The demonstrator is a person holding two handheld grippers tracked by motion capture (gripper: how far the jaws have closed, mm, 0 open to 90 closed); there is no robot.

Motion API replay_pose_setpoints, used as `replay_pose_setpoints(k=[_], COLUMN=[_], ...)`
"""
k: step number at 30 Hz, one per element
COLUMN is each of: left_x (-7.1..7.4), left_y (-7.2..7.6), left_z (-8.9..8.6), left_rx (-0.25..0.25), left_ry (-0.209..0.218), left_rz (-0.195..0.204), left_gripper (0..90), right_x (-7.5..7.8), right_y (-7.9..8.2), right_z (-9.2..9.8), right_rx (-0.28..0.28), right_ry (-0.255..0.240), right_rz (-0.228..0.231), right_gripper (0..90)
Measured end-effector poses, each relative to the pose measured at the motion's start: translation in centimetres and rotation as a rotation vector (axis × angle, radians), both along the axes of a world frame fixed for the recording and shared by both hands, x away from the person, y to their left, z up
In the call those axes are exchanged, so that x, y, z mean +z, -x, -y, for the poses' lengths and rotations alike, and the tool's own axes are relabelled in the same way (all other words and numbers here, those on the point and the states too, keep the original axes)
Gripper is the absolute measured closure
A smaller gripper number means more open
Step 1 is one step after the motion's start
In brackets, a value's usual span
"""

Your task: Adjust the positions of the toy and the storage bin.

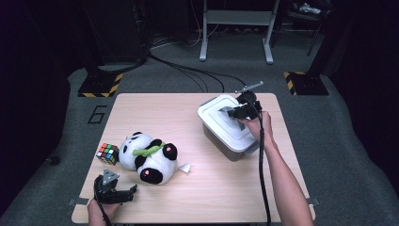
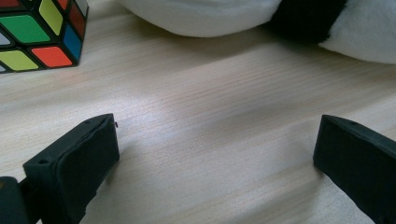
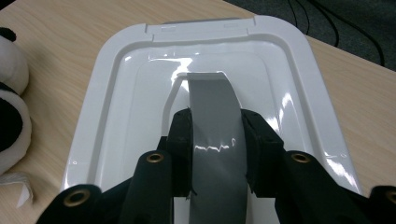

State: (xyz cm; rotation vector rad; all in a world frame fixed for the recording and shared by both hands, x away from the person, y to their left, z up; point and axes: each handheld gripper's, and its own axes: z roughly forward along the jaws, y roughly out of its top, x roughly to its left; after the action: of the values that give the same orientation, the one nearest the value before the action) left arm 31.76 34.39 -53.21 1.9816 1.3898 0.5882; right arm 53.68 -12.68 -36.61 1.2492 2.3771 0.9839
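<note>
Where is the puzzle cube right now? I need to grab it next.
In the high view the puzzle cube sits near the table's left edge, just left of the plush panda and beyond the left hand-held gripper.

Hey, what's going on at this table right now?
A person works two handheld grippers. The right gripper has its fingers shut on the grey tape handle on the white lid of the bin. The left gripper rests open near the plush panda and Rubik's cube.
</note>
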Motion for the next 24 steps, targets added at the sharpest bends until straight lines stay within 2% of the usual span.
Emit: replay_pose_setpoints(k=[4, 7, 15, 24], left_x=[0.0, 0.0, 0.0, 0.0], left_y=[0.0, 0.0, 0.0, 0.0], left_z=[0.0, 0.0, 0.0, 0.0], left_rx=[0.001, 0.001, -0.001, 0.000], left_ry=[0.000, 0.001, -0.001, 0.001], left_rz=[0.000, 0.002, -0.004, 0.001], left_gripper=[0.1, 0.1, 0.1, 0.1], right_x=[0.0, -0.1, 0.0, 0.0], right_y=[0.7, 1.2, 2.5, 3.9], right_z=[-0.9, -1.7, -4.4, -7.2], right_rx=[0.006, 0.008, 0.032, 0.028], right_ry=[0.006, -0.009, -0.007, -0.017], right_rz=[0.008, -0.001, -0.013, -0.034], right_gripper=[67.0, 67.0, 67.0, 67.0])
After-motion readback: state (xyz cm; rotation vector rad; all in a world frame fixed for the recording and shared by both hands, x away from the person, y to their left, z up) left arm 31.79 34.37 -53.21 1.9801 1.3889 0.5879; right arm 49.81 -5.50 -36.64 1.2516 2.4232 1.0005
